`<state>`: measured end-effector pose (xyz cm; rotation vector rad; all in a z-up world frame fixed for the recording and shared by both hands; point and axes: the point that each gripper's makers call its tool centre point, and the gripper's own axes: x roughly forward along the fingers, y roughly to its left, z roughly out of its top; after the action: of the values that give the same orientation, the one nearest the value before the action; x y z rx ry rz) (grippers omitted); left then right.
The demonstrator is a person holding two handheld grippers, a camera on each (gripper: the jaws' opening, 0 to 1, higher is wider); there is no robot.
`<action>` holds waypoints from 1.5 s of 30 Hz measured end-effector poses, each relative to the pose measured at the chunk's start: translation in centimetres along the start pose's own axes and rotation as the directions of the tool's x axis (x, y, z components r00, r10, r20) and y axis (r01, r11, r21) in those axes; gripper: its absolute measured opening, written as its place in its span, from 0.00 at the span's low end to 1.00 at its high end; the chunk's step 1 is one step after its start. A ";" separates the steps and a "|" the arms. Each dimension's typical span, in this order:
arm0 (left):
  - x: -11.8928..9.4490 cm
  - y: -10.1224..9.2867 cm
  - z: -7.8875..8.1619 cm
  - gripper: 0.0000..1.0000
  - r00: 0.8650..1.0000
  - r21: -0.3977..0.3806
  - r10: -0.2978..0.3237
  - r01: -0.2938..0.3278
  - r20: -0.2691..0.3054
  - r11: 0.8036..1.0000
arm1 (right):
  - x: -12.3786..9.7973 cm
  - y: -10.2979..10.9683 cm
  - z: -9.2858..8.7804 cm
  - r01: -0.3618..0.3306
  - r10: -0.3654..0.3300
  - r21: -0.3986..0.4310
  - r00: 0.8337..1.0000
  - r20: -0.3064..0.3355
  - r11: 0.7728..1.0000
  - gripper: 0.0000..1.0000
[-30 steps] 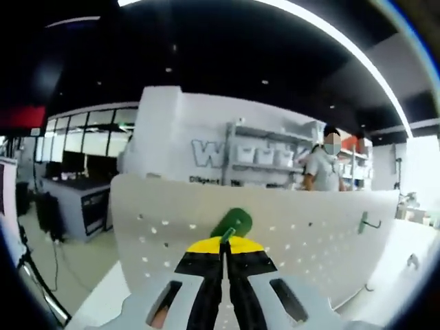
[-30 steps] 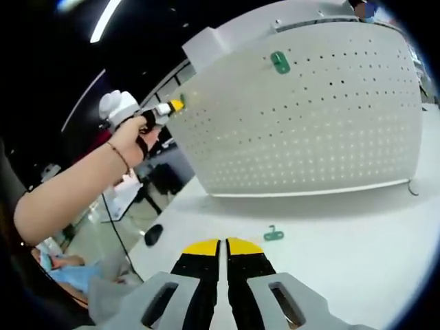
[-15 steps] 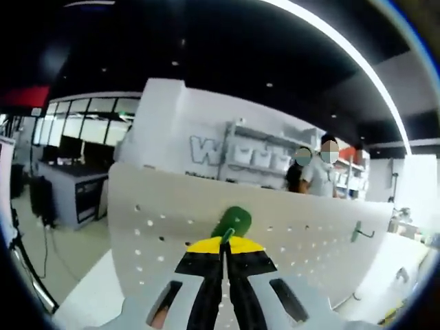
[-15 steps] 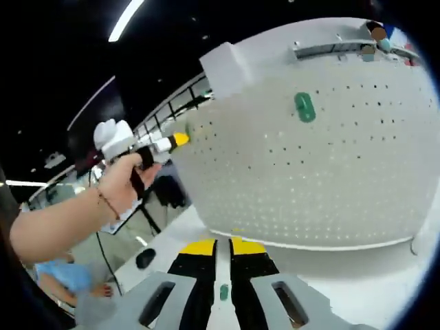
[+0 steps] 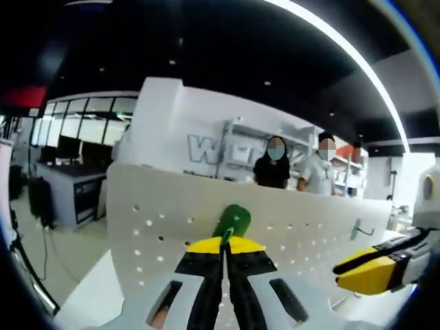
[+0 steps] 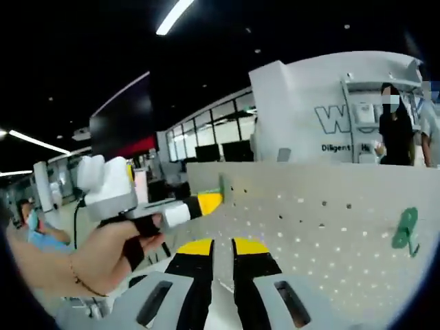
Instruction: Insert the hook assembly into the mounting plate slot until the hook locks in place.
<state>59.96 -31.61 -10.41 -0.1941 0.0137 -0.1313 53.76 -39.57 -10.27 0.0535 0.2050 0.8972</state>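
Observation:
In the left gripper view my left gripper (image 5: pixel 225 243) is shut on a green hook (image 5: pixel 232 221), held just before the top left part of the white pegboard (image 5: pixel 158 220). A second green hook (image 5: pixel 360 228) hangs on the board at the right. My right gripper (image 5: pixel 342 269) comes in from the right, its yellow jaws a little apart. In the right gripper view the right gripper (image 6: pixel 223 246) has a narrow gap and holds nothing. There a hand (image 6: pixel 103 258) holds the left gripper (image 6: pixel 206 201), whose green hook (image 6: pixel 221 184) is at the pegboard (image 6: pixel 309 227) near its top left corner. The hung hook (image 6: pixel 405 228) is at the right.
Behind the pegboard stand people (image 5: pixel 273 165) beside a white wall with shelving (image 5: pixel 261 148). Desks with monitors (image 5: pixel 75 168) line the left side. A white table surface (image 5: pixel 96 302) lies under the board.
My right gripper has risen from facing the table to facing the board and now shows in the left gripper view; its jaws have parted slightly. The left gripper has stayed at the board with its hook.

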 end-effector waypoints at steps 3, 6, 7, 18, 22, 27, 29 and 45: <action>0.0 -0.1 0.0 0.01 1.000 0.003 -0.001 0.001 -0.001 1.000 | 1.3 0.0 0.9 -0.006 0.006 0.001 1.000 0.016 1.000 0.09; 0.0 0.0 0.0 0.01 1.000 0.007 -0.003 0.003 -0.002 1.000 | 3.6 -1.0 1.9 -0.013 0.013 -0.011 1.000 0.023 1.000 0.09; 0.1 0.1 0.0 0.01 1.000 0.006 -0.005 0.005 -0.002 1.000 | 3.9 -1.0 2.0 -0.014 0.014 -0.017 1.000 0.024 1.000 0.09; -0.1 -0.2 0.0 0.01 1.000 0.009 -0.009 0.009 -0.002 1.000 | 6.3 -0.7 3.0 -0.034 0.034 -0.037 0.999 0.016 0.999 0.09; -0.2 -0.4 0.0 0.01 1.000 0.017 -0.015 0.015 -0.004 1.000 | 7.1 -0.6 3.6 -0.039 0.040 -0.037 0.999 0.021 0.999 0.09; -0.4 -0.6 0.0 0.01 1.000 0.028 -0.025 0.026 -0.006 0.999 | 7.8 -0.5 3.5 -0.049 0.050 -0.036 0.999 0.017 0.998 0.07; -0.4 -0.6 0.0 0.01 1.000 0.031 -0.028 0.029 -0.008 0.999 | 7.9 -0.4 3.4 -0.051 0.051 -0.039 0.999 0.015 0.998 0.05; -1.9 -1.0 -0.2 0.01 0.997 0.088 -0.062 0.066 -0.046 0.994 | 8.2 0.1 3.6 -0.071 0.073 -0.078 0.997 0.017 0.994 0.00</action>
<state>57.98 -32.38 -10.39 -0.1023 0.0445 -0.2001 59.38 -33.01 -8.04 -0.0026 0.1505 0.9751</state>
